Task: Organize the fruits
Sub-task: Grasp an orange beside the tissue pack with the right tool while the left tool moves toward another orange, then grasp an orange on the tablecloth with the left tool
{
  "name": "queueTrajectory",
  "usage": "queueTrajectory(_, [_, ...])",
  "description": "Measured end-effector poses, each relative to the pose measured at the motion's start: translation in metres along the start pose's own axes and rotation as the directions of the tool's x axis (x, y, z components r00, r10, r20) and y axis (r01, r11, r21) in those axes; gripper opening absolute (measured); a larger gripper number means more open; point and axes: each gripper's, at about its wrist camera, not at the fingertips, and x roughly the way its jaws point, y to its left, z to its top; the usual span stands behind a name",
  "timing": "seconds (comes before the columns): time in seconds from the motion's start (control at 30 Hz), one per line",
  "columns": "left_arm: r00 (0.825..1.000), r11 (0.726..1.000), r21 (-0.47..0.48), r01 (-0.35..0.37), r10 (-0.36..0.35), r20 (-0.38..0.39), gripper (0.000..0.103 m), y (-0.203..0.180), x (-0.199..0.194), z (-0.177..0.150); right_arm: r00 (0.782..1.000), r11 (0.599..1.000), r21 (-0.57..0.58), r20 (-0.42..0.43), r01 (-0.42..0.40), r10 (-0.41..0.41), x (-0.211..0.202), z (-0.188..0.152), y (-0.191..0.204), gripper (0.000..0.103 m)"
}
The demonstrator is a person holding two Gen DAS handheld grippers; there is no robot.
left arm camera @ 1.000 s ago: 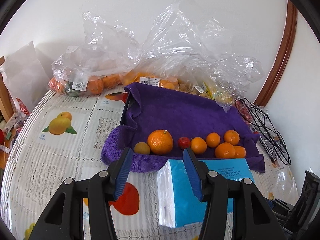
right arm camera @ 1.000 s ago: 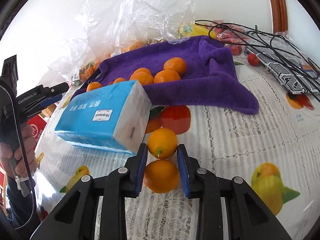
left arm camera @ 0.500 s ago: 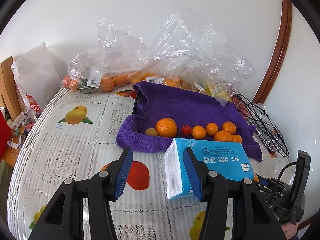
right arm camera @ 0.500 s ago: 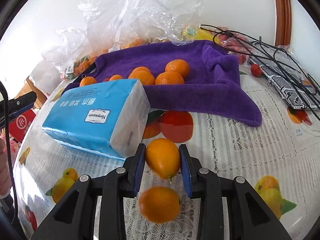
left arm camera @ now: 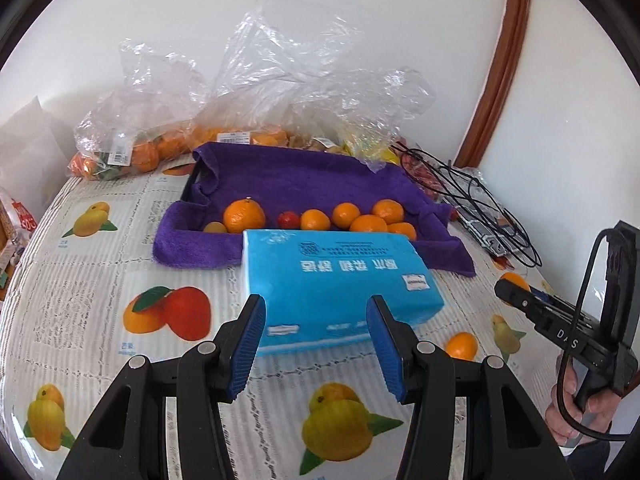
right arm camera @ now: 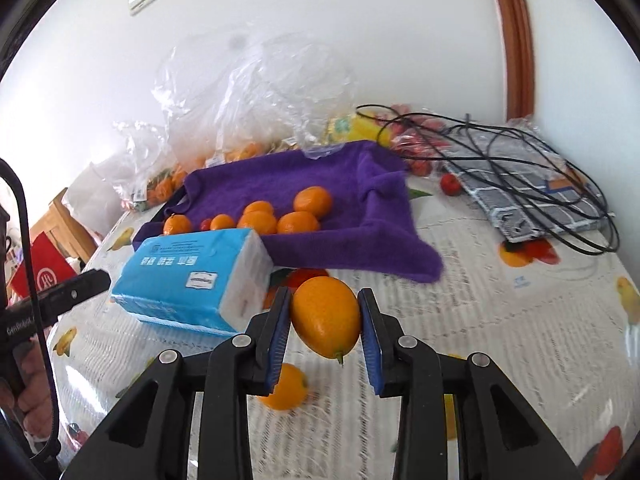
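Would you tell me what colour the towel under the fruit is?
The towel is purple, clearest in the left wrist view.

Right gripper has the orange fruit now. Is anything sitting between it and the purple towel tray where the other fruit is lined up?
Partly. The blue tissue pack lies against the purple towel tray's near edge, just left of the held fruit in the right gripper. Straight ahead and to the right, only bare tablecloth lies before the towel.

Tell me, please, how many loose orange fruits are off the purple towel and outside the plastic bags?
2. The held fruit sits clamped in the right tongs; the second fruit lies on the tablecloth beneath them. The tissue pack may hide more.
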Motion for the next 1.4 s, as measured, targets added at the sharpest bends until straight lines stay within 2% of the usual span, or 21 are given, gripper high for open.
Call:
queueTrajectory(0.23, [0.994, 0.994, 0.044, 0.096, -0.094, -0.063, 0.050, -0.047, 0.012, -0.015, 0.995, 0.995, 0.009, 0.017, 0.100, -0.101, -0.024, -0.009, -0.032, 0.033])
queueTrajectory(0.5, [0.975, 0.979, 0.101, 0.177, -0.160, -0.157, 0.050, -0.106, 0.046, -0.032, 0.980, 0.980, -0.001, -0.003, 0.198, -0.198, -0.039, -0.021, -0.069, 0.033])
queueTrajectory(0.6, [0.969, 0.974, 0.135, 0.184, -0.157, -0.191, 0.050, -0.124, 0.061, -0.039, 0.977, 0.977, -0.006, -0.009, 0.213, -0.213, -0.042, -0.025, -0.076, 0.033])
queueTrajectory(0.7, [0.968, 0.972, 0.170, 0.161, -0.122, -0.221, 0.050, -0.137, 0.074, -0.045, 0.978, 0.978, -0.009, -0.019, 0.207, -0.207, -0.044, -0.029, -0.079, 0.033])
queueTrajectory(0.73, [0.967, 0.971, 0.178, 0.157, -0.115, -0.227, 0.046, -0.139, 0.077, -0.047, 0.977, 0.978, -0.012, -0.018, 0.210, -0.210, -0.045, -0.030, -0.079, 0.033])
queueTrajectory(0.77, [0.970, 0.972, 0.185, 0.142, -0.099, -0.223, 0.034, -0.140, 0.079, -0.048, 0.977, 0.978, -0.011, -0.017, 0.211, -0.211, -0.045, -0.031, -0.078, 0.033])
queueTrajectory(0.93, [0.978, 0.976, 0.186, 0.112, -0.075, -0.193, 0.034, -0.130, 0.070, -0.047, 0.985, 0.985, -0.020, -0.016, 0.171, -0.171, -0.040, -0.032, -0.066, 0.033])
queueTrajectory(1.03, [0.982, 0.985, 0.155, 0.080, -0.051, -0.181, 0.034, -0.110, 0.059, -0.044, 0.990, 0.990, -0.030, -0.029, 0.137, -0.138, -0.031, -0.032, -0.052, 0.033])
queueTrajectory(1.17, [0.988, 0.992, 0.122, -0.009, 0.028, -0.151, 0.034, -0.077, 0.044, -0.043, 0.994, 0.994, -0.062, -0.044, 0.094, -0.097, -0.015, -0.034, -0.025, 0.033])
queueTrajectory(1.4, [0.979, 0.987, 0.030, -0.158, 0.161, -0.129, 0.034, -0.013, 0.020, -0.047, 0.996, 0.994, -0.101, -0.071, 0.041, -0.048, 0.013, -0.039, 0.019, 0.033])
